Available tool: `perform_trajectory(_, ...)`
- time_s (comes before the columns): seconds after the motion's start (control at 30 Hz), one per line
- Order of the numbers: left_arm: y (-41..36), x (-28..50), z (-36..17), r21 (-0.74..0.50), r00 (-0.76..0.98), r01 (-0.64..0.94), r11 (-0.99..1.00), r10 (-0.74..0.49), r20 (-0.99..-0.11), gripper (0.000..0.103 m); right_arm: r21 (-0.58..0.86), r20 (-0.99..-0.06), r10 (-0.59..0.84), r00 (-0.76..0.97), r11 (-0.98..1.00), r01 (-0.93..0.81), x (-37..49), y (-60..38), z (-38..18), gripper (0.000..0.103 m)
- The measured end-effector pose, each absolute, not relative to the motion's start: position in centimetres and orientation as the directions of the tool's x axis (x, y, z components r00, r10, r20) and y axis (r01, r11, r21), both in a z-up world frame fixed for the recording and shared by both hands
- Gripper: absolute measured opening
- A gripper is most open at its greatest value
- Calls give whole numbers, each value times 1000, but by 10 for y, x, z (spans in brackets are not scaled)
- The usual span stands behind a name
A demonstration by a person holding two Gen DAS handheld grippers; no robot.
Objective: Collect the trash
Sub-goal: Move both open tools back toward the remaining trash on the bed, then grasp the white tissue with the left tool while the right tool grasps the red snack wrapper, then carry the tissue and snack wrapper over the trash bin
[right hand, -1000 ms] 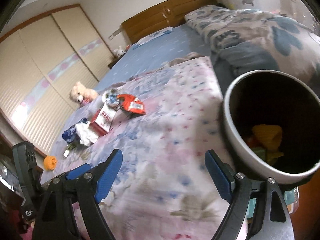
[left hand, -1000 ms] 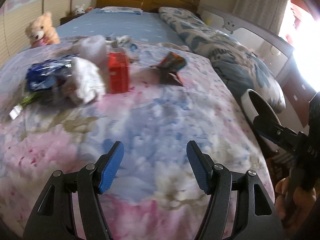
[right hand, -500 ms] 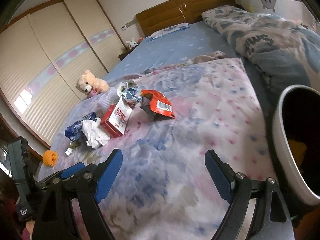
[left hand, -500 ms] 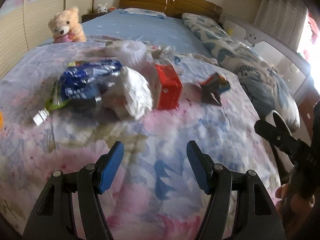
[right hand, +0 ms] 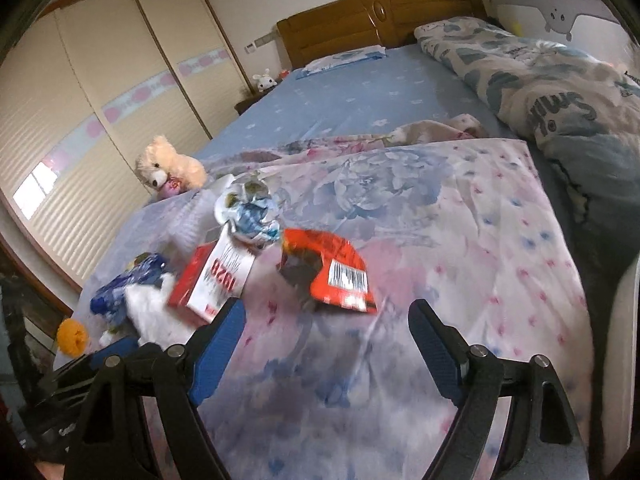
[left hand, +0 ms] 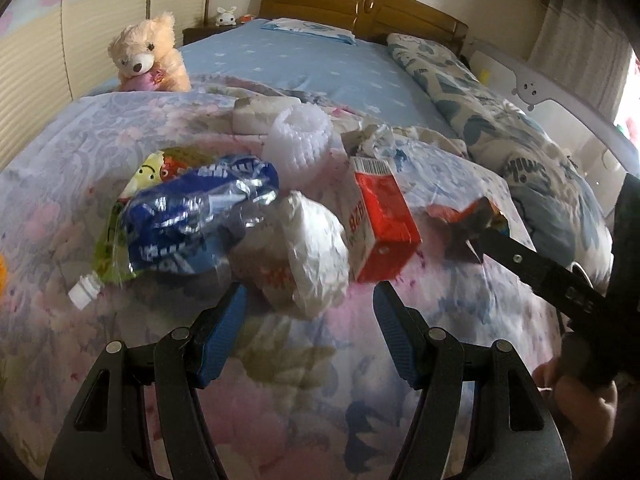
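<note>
Trash lies on a floral quilt (left hand: 304, 400). In the left wrist view my left gripper (left hand: 310, 320) is open just below a crumpled white bag (left hand: 312, 256). Beside the bag are a blue wrapper (left hand: 192, 220), a red carton (left hand: 380, 228), a white foam net (left hand: 298, 140) and a dark orange wrapper (left hand: 468, 220). In the right wrist view my right gripper (right hand: 324, 332) is open just below a red snack wrapper (right hand: 332, 272). The red carton (right hand: 216, 280), a crumpled foil wrapper (right hand: 248, 208) and the white bag (right hand: 148, 312) lie to its left.
A teddy bear (left hand: 146, 56) sits at the quilt's far left edge. A folded duvet (right hand: 552, 88) lies along the right of the bed. An orange ball (right hand: 72, 334) lies at the quilt's left edge. The wooden headboard (left hand: 360, 4) stands at the far end.
Both grippers have moved forward towards the trash pile. The waste bin has left the right wrist view. Both stay open.
</note>
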State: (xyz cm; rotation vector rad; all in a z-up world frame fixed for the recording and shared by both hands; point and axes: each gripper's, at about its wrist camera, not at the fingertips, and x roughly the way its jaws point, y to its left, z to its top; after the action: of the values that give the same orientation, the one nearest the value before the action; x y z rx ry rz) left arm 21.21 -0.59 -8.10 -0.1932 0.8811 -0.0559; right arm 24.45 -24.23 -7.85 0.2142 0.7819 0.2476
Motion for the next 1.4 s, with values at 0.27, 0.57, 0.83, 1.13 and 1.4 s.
perform_trajectory(0.27,-9,221,-81,-201,634,12,979,-163,-756,9,269,-670,287,685,954,-136,257,-242,-83,12)
perform_trajectory(0.57,-24,187,-71,-181,663,80,980,-188,-724,5,298,-644,309,699,944,-142,217,-259,-73,6)
perform_trajectory(0.83,-48,159,-62,-221,649,167,961,-275,-709,5,322,-624,315,715,937,-133,173,-281,-65,5)
perform_trajectory(1.13,-90,142,-61,-235,610,270,934,-355,-709,5,342,-613,284,737,936,-77,132,-319,-59,1)
perform_trajectory(1.4,-98,137,-62,-229,604,277,933,-354,-714,5,420,-623,315,716,907,-33,136,-337,-68,37)
